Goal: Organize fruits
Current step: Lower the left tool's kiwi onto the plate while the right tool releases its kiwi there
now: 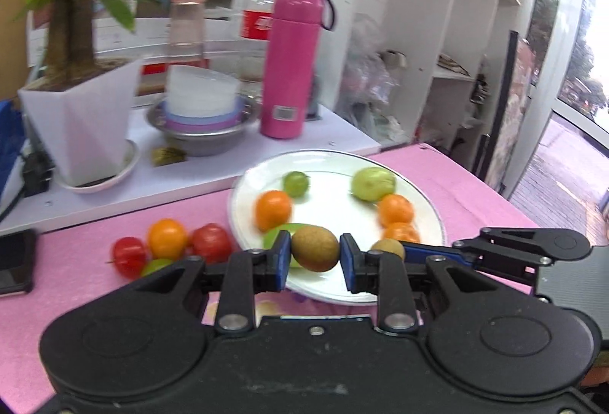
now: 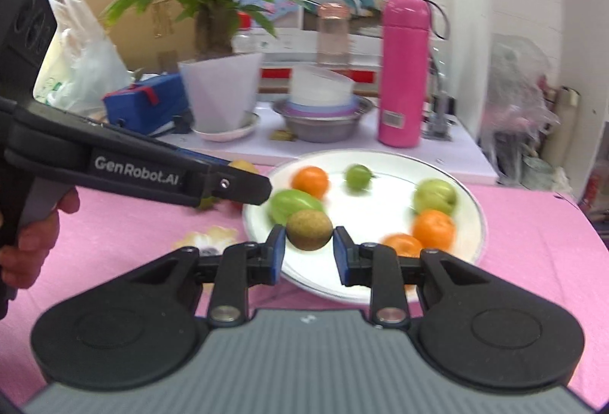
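A white plate (image 1: 426, 200) on the pink cloth holds several oranges and green fruits. My left gripper (image 1: 315, 254) is shut on a brown kiwi (image 1: 315, 248) and holds it over the plate's near edge. A second kiwi (image 1: 388, 248) lies on the plate behind its right finger. My right gripper (image 2: 309, 247) is open over the same plate (image 2: 475, 208); a kiwi (image 2: 309, 229) lies between its fingers with gaps on both sides. The right gripper also shows in the left wrist view (image 1: 525, 246). Red, orange and green fruits (image 1: 169, 242) lie on the cloth left of the plate.
A pink flask (image 1: 291, 63), a steel bowl with stacked plastic bowls (image 1: 203, 109), a potted plant (image 1: 80, 117) and a cola bottle (image 1: 259, 14) stand on a white board behind the plate. A phone (image 1: 15, 261) lies at far left. A blue box (image 2: 148, 101) sits by the plant.
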`<action>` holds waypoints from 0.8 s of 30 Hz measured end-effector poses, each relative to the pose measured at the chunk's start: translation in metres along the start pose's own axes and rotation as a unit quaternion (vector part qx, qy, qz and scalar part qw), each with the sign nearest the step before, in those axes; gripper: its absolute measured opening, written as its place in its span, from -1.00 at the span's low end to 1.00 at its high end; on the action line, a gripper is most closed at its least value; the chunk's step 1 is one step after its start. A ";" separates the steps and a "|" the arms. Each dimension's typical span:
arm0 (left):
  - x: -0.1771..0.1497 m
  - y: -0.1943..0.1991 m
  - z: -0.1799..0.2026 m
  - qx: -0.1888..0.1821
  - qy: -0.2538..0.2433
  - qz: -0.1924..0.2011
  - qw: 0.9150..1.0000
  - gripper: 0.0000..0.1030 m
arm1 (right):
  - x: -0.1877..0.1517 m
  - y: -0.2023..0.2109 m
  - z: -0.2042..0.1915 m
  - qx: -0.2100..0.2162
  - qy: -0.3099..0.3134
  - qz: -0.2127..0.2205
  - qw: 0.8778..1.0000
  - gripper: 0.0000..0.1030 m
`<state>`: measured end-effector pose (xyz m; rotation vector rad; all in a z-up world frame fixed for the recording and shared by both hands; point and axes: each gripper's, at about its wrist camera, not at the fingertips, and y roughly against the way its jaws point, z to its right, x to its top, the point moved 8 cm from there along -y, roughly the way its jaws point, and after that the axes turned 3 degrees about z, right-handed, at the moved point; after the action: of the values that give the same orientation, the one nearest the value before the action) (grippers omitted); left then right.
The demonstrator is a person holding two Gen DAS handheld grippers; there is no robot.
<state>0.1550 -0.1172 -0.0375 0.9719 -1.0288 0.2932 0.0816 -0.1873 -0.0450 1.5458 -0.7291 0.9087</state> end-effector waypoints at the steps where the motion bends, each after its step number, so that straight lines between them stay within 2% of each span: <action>1: -0.001 -0.004 0.005 -0.005 -0.002 -0.004 1.000 -0.48 | -0.002 0.000 0.004 -0.003 -0.001 -0.002 1.000 -0.49; 9: -0.013 -0.027 0.019 -0.014 -0.007 -0.036 0.999 -0.48 | -0.011 -0.001 0.019 -0.010 -0.009 -0.014 1.000 -0.48; 18: -0.019 -0.037 0.016 -0.015 -0.004 -0.047 0.999 -0.43 | -0.014 -0.003 0.022 -0.015 -0.015 -0.017 1.000 -0.47; 21: -0.018 -0.035 0.016 -0.007 -0.007 -0.042 0.999 -0.21 | -0.013 -0.004 0.022 -0.015 -0.014 -0.017 1.000 -0.42; 23: -0.016 -0.030 0.013 0.006 -0.009 -0.036 0.999 -0.01 | -0.012 -0.003 0.022 -0.016 -0.014 -0.015 1.000 -0.36; 24: -0.015 -0.026 0.011 0.009 -0.007 -0.030 0.999 0.15 | -0.012 -0.002 0.023 -0.017 -0.014 -0.013 1.000 -0.32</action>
<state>0.1565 -0.1377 -0.0622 1.0212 -1.0093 0.2465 0.0811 -0.2096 -0.0580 1.5376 -0.7389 0.8543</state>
